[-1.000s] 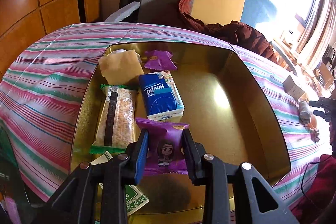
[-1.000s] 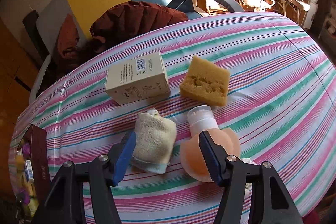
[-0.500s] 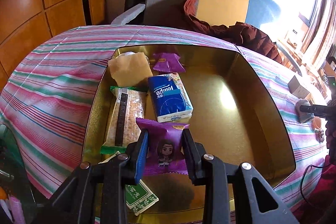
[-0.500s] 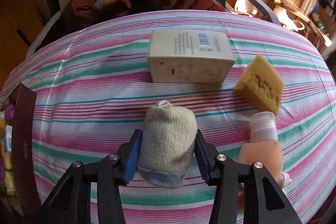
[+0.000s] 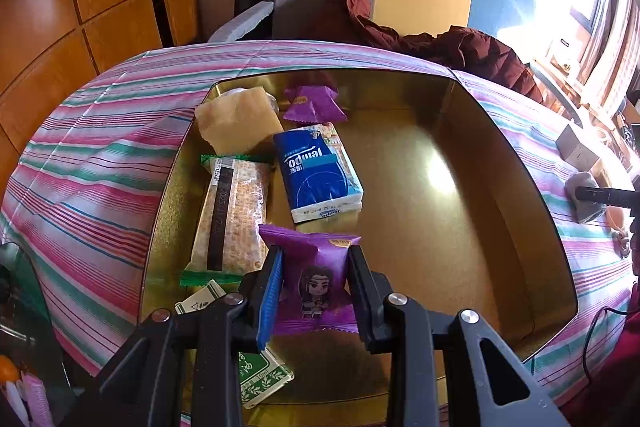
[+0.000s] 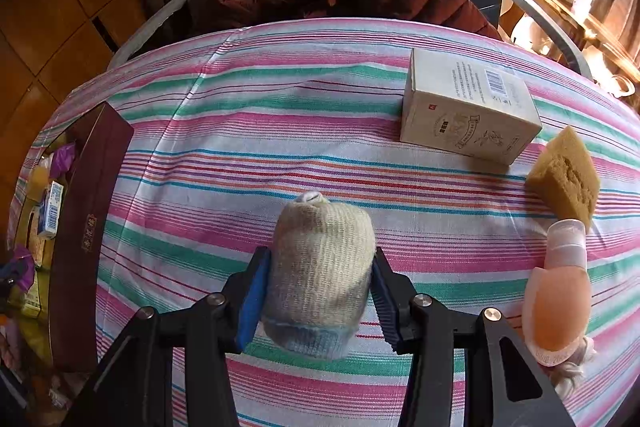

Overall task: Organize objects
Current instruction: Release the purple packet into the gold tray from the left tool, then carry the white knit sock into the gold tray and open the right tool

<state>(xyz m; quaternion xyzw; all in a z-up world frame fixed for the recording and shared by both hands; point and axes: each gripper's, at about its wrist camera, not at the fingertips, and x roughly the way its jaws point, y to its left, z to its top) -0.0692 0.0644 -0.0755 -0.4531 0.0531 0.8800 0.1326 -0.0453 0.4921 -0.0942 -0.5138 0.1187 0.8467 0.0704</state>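
Note:
My left gripper [image 5: 315,255] is shut on a purple snack packet [image 5: 316,279] with a cartoon figure, held over the near part of the gold tin [image 5: 460,227]. In the right wrist view, my right gripper [image 6: 320,259] is shut on a rolled beige sock [image 6: 324,247] with a pale blue cuff, both pads pressing its sides. The sock rests on the striped tablecloth [image 6: 280,131]. At the right edge of the left wrist view that sock [image 5: 582,187] shows with a dark finger across it.
The tin holds a blue tissue pack [image 5: 320,175], a cracker pack [image 5: 232,211], a yellow sponge [image 5: 240,119], another purple packet [image 5: 314,105] and a green-white sachet [image 5: 260,371]. Right of the sock: cream box [image 6: 468,111], tan sponge [image 6: 566,179], peach bottle [image 6: 560,303]. The tin's maroon side [image 6: 88,219] is left.
My right gripper slid left from astride sock and bottle, rolled, and closed on the sock. The left gripper keeps its hold on the purple packet, barely shifting.

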